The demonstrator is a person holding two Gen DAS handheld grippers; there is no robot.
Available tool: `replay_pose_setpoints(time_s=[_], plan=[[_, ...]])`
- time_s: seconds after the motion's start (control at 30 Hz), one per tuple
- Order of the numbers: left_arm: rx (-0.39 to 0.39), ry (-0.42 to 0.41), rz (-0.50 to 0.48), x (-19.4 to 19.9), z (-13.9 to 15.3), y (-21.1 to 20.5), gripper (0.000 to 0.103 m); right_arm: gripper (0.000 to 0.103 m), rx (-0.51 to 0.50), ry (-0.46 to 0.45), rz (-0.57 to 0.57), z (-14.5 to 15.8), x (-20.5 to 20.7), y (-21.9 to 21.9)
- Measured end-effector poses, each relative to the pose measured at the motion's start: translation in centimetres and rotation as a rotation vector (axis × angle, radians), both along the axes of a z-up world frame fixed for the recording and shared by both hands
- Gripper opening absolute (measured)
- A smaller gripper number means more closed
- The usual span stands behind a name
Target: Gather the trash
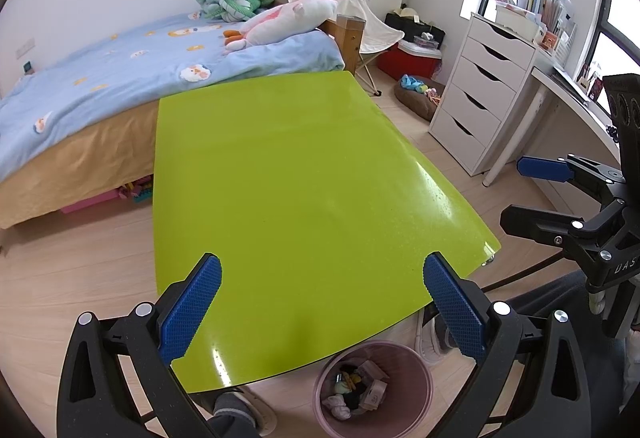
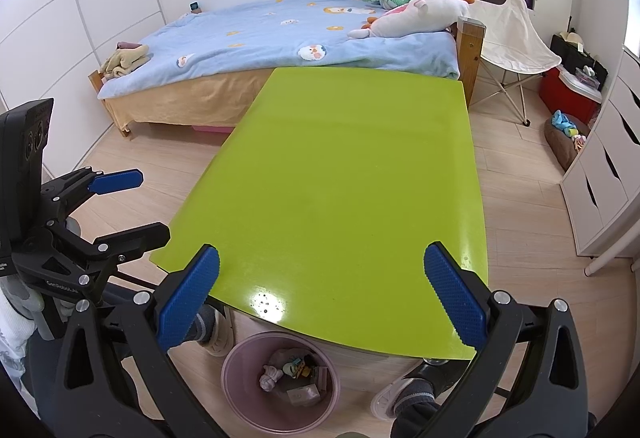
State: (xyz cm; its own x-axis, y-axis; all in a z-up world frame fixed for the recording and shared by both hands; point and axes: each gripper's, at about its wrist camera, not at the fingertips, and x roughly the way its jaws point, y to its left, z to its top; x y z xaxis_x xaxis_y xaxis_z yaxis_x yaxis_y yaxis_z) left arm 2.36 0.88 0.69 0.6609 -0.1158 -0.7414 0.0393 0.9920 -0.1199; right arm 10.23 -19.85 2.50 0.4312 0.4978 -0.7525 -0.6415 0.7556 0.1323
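Note:
A pink trash bin stands on the floor under the near edge of the green table. It holds several pieces of trash: crumpled paper, wrappers and small packets. The bin also shows in the right wrist view, with its trash. My left gripper is open and empty above the table's near edge. My right gripper is open and empty over the near edge too. The right gripper shows at the right of the left wrist view, and the left gripper at the left of the right wrist view.
A bed with a blue blanket and plush toys stands behind the table. A white drawer unit, a desk, a folding chair and a red box are to the right. The person's slippered feet flank the bin.

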Motion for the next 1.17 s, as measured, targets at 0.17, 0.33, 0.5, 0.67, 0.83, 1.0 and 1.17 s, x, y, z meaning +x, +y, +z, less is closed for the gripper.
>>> replay_pose_setpoints(time_s=[0.17, 0.33, 0.5, 0.67, 0.83, 1.0, 1.17], plan=[[-0.003, 0.003, -0.002, 0.0, -0.3, -0.1, 0.097, 0.1, -0.001, 0.001, -0.002, -0.1, 0.0, -0.2], [-0.005, 0.003, -0.003, 0.0, -0.4, -0.1, 0.097, 0.1, -0.001, 0.0, -0.002, 0.0, 0.0, -0.1], [-0.004, 0.004, -0.003, 0.0, -0.4, -0.1, 0.097, 0.1, 0.0, 0.001, -0.003, 0.0, 0.0, -0.2], [-0.009, 0.005, -0.003, 0.0, -0.5, -0.3, 0.097, 0.1, -0.001, 0.001, -0.003, -0.1, 0.1, -0.2], [-0.012, 0.006, -0.004, 0.0, -0.7, -0.3, 0.097, 0.1, -0.002, 0.0, -0.003, -0.1, 0.1, -0.2], [-0.015, -0.002, 0.004, -0.1, -0.9, -0.3, 0.097, 0.1, -0.001, 0.002, -0.003, -0.1, 0.1, -0.2], [-0.026, -0.014, 0.013, 0.0, -1.0, 0.1, 0.097, 0.1, -0.004, 0.002, -0.003, -0.1, 0.2, -0.3]])
